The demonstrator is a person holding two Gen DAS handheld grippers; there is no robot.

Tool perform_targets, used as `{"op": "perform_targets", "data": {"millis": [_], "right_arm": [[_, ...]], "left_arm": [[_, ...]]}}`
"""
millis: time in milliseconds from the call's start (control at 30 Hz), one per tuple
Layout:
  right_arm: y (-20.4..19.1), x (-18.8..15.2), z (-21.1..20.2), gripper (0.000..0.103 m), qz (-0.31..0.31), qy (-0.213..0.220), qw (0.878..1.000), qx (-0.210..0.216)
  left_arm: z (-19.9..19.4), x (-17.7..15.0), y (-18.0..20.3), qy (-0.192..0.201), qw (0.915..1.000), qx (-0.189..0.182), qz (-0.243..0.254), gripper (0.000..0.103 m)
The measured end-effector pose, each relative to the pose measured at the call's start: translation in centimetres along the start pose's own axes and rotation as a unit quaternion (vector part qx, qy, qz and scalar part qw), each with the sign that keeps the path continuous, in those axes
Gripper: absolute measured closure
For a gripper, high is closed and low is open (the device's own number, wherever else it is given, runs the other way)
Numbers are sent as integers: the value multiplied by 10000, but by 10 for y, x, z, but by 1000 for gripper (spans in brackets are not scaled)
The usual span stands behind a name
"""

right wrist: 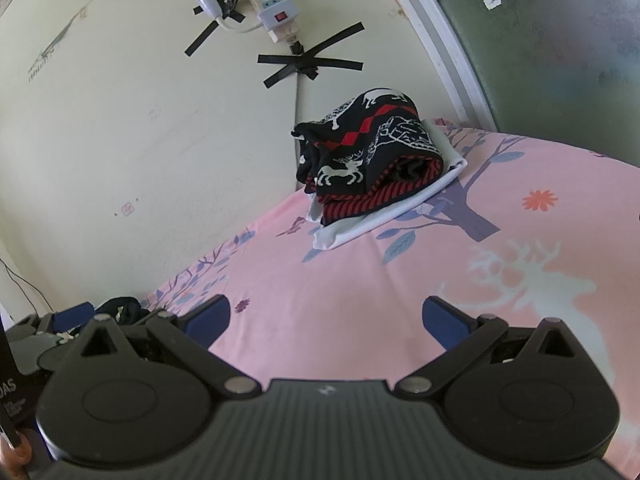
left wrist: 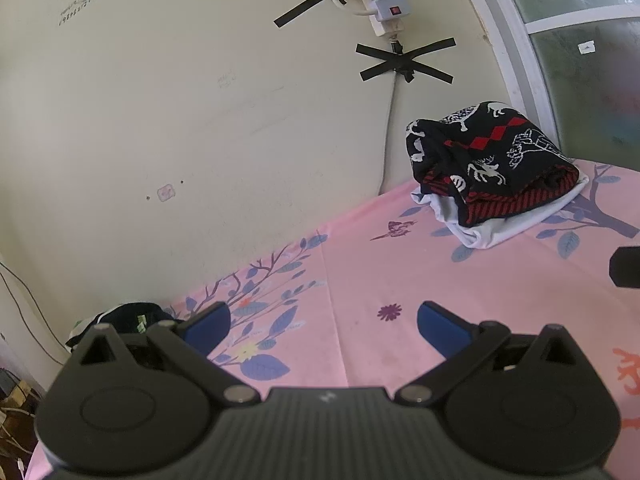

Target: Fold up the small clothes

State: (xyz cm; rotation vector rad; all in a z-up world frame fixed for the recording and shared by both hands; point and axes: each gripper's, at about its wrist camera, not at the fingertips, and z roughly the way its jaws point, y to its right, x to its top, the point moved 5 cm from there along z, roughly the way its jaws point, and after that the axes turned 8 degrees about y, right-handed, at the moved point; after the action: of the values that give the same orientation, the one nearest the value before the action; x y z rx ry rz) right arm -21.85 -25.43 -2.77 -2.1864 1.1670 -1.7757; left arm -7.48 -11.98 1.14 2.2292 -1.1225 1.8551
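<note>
Left wrist: left tool (left wrist: 324, 330) wide open, empty; right tool (right wrist: 326, 326) same; folded sweater (right wrist: 368, 160) far.

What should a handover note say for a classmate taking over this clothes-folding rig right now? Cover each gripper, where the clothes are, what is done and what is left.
Left gripper: open, empty, above the pink bedsheet.
Right gripper: open, empty, above the same sheet.
Done: folded reindeer sweater sits on a folded white garment, stacked by the wall near the window.
Left: a dark crumpled garment lies at the bed's left edge, beside the left gripper; it looks unfolded and is probably next.
</note>
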Motion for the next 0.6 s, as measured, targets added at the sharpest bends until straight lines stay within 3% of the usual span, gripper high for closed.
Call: {"op": "perform_targets", "data": {"millis": [367, 600], "right_arm": [[1, -1, 0, 6, 36, -23, 10000, -2], [2, -9, 2, 6, 58, -136, 9999, -28]], "left_arm": [[0, -1, 3, -60, 9999, -72, 47, 0], [9, -15, 9, -686, 9947, -705, -305, 0]]}}
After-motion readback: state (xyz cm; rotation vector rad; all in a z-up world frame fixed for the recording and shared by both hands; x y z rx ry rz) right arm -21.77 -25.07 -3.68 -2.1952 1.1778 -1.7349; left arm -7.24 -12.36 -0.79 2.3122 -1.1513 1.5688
